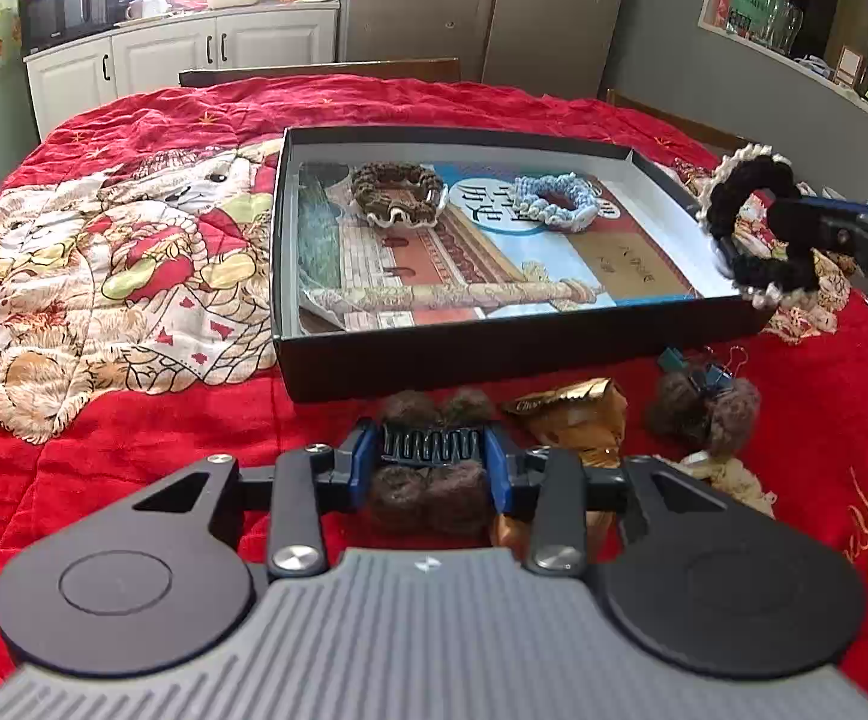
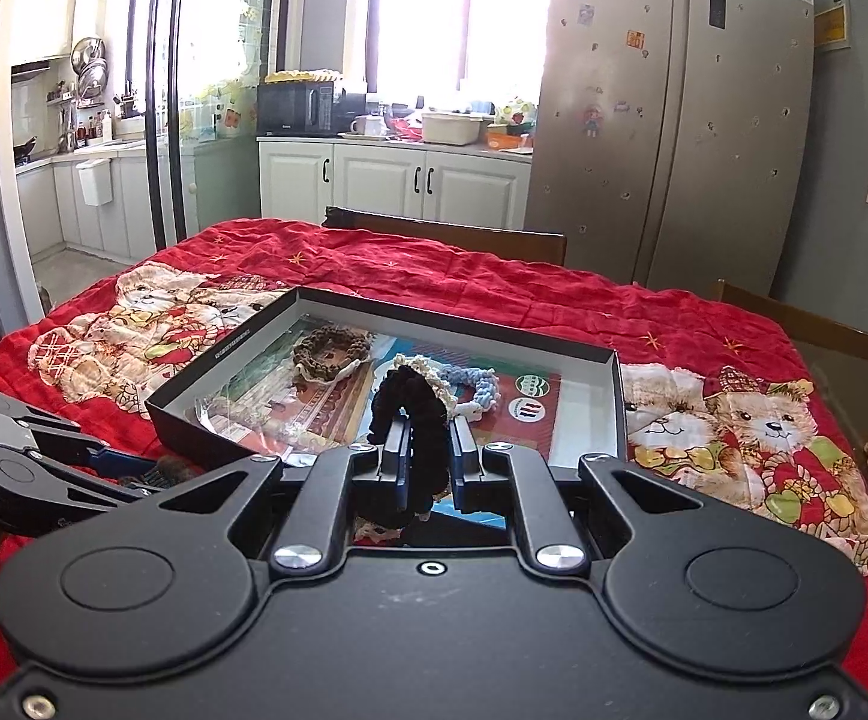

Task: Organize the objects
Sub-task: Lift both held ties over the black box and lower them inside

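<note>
My left jaws (image 1: 434,462) had closed in on the brown furry hair claw (image 1: 431,480) lying on the red blanket (image 1: 134,432), just before the black box (image 1: 374,360). My right jaws (image 2: 428,456) pinched the black scrunchie (image 2: 413,420) tight, held over the box's near right corner. Inside the box lay a brown scrunchie (image 1: 395,192) and a blue scrunchie (image 1: 553,201), near each other.

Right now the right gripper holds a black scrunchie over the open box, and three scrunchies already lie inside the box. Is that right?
Not quite. Only two scrunchies lie inside the box: a brown scrunchie and a light blue scrunchie, as the left wrist view shows. The rest stands: the right gripper is shut on the black scrunchie, held over the box.
</note>
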